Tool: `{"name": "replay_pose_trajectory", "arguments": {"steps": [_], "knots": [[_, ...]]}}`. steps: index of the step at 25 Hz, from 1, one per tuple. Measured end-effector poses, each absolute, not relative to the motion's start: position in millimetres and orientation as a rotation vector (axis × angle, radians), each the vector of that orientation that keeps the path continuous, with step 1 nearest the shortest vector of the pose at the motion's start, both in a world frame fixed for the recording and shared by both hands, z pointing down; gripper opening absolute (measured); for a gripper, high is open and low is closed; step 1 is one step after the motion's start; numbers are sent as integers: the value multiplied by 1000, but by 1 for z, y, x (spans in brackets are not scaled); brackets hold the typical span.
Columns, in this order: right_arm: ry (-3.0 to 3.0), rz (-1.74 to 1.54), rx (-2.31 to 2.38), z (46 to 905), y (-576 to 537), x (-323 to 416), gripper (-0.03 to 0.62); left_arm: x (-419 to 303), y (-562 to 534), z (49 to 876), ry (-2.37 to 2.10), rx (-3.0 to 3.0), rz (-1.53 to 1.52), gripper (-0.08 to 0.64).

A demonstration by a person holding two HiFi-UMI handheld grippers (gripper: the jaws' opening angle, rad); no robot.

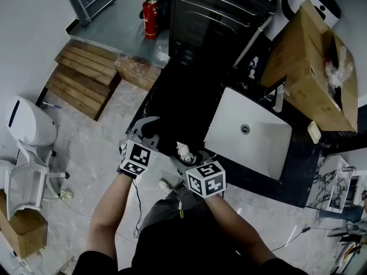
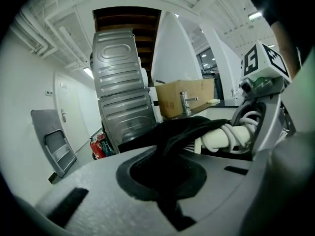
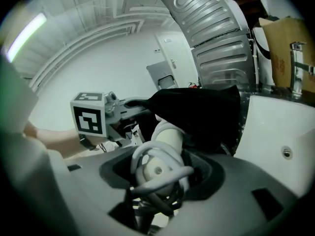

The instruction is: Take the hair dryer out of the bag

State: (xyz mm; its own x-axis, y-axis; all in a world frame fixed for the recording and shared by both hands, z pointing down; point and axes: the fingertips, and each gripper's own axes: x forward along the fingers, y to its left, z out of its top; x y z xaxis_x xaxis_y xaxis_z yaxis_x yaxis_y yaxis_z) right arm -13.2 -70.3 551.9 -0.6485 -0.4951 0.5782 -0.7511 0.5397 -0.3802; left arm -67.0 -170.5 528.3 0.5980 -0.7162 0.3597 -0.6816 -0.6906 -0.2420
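A black bag point(image 1: 180, 105) lies on the dark counter; its fabric also shows in the left gripper view point(image 2: 189, 127) and the right gripper view point(image 3: 199, 112). My left gripper point(image 1: 148, 132) point(image 2: 165, 183) is shut on a fold of that fabric. A white hair dryer point(image 1: 184, 152) point(image 2: 219, 137) point(image 3: 156, 170), its grey cord wound round the handle, sticks out of the bag's mouth. My right gripper point(image 1: 192, 158) point(image 3: 157, 183) holds the handle end between its jaws. The dryer's head stays hidden inside the fabric.
A white sink basin point(image 1: 264, 148) with a faucet point(image 1: 279, 99) sits right of the bag. A cardboard box point(image 1: 309, 62) stands behind it. A ribbed metal appliance point(image 2: 120, 92) rises at the back. On the floor to the left are wooden pallets point(image 1: 86, 76), a fire extinguisher point(image 1: 150, 17) and a white chair point(image 1: 28, 153).
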Motion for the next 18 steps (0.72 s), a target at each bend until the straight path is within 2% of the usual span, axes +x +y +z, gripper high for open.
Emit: {"name": "replay_pose_trajectory", "arguments": {"steps": [18], "knots": [[-2522, 922, 911, 500, -29, -16, 255, -85, -191, 525, 1307, -2738, -667, 25]]}}
